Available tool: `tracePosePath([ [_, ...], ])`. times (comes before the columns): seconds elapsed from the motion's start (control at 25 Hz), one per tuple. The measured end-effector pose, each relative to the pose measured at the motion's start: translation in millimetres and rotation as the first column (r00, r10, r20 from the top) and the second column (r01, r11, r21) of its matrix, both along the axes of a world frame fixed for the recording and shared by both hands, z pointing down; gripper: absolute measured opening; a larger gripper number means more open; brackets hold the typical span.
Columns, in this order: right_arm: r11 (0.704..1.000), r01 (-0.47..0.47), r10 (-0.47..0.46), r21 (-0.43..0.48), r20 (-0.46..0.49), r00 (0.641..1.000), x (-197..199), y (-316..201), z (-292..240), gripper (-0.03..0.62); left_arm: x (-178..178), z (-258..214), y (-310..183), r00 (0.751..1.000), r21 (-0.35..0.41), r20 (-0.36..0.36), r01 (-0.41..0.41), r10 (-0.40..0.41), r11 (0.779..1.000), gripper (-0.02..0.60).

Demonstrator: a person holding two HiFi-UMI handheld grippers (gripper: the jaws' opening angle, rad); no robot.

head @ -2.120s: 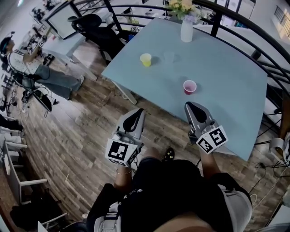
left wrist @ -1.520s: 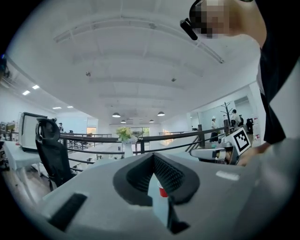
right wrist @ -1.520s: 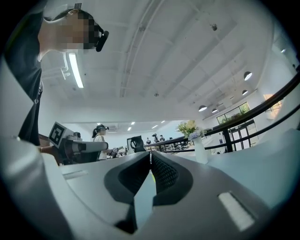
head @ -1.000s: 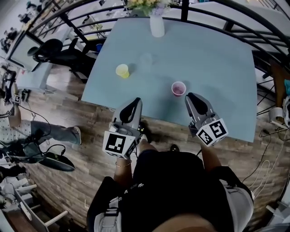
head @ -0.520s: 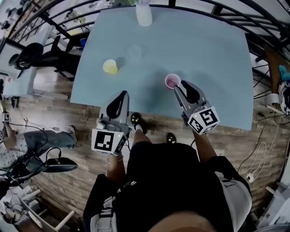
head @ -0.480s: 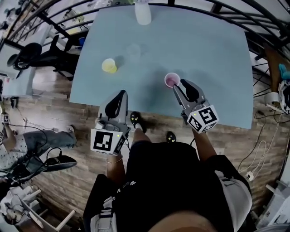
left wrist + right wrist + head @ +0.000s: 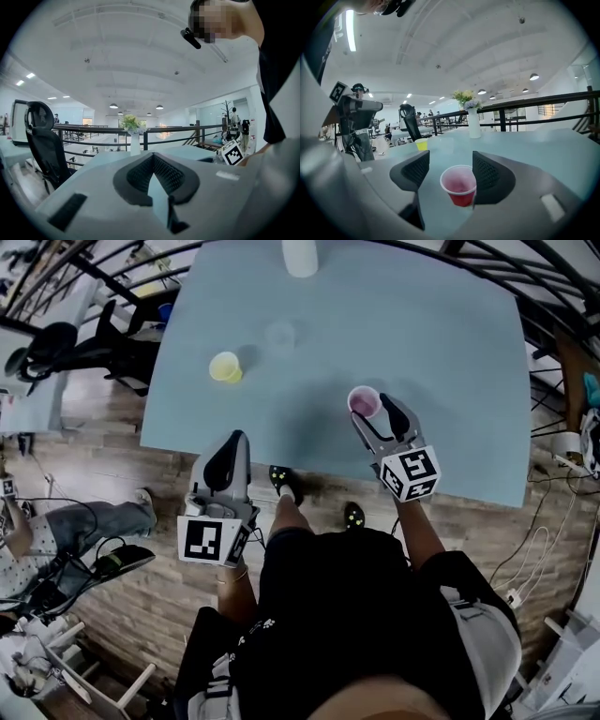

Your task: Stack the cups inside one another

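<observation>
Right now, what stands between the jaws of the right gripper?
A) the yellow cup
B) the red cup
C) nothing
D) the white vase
B: the right gripper view shows the red cup between the jaws of the right gripper, which have just been opening and do not clamp it.

No words, numbers or brand names legible anywhere. Coded signs only: a black-and-white square marker [image 7: 207, 540] at the rear of the left gripper [image 7: 231, 442], and a second marker [image 7: 410, 473] at the rear of the right gripper [image 7: 371, 406]. Both are patterns, not letters. Small white print on the person's dark shirt [image 7: 269, 625] is too small to read.
</observation>
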State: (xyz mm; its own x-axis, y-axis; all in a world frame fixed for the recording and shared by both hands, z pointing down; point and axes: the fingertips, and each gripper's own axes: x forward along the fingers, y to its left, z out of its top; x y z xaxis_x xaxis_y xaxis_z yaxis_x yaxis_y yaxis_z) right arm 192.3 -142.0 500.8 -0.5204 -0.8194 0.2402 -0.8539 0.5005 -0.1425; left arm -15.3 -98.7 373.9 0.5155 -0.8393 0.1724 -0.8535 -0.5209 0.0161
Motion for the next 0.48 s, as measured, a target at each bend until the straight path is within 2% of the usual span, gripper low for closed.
tracePosePath([
  [0.24,0.998,-0.033,0.029,-0.054,-0.076,0.997,3,-15,28,0.352,-14,3,-5,1.0,-0.002,0.005,0.021,-0.021,1.0,-0.014],
  [0.48,0.995,-0.041,0.03,-0.089,-0.121,0.992,1,-21,47,0.374,-26,7,-12,0.999,-0.01,0.014,0.031,-0.031,0.999,-0.014],
])
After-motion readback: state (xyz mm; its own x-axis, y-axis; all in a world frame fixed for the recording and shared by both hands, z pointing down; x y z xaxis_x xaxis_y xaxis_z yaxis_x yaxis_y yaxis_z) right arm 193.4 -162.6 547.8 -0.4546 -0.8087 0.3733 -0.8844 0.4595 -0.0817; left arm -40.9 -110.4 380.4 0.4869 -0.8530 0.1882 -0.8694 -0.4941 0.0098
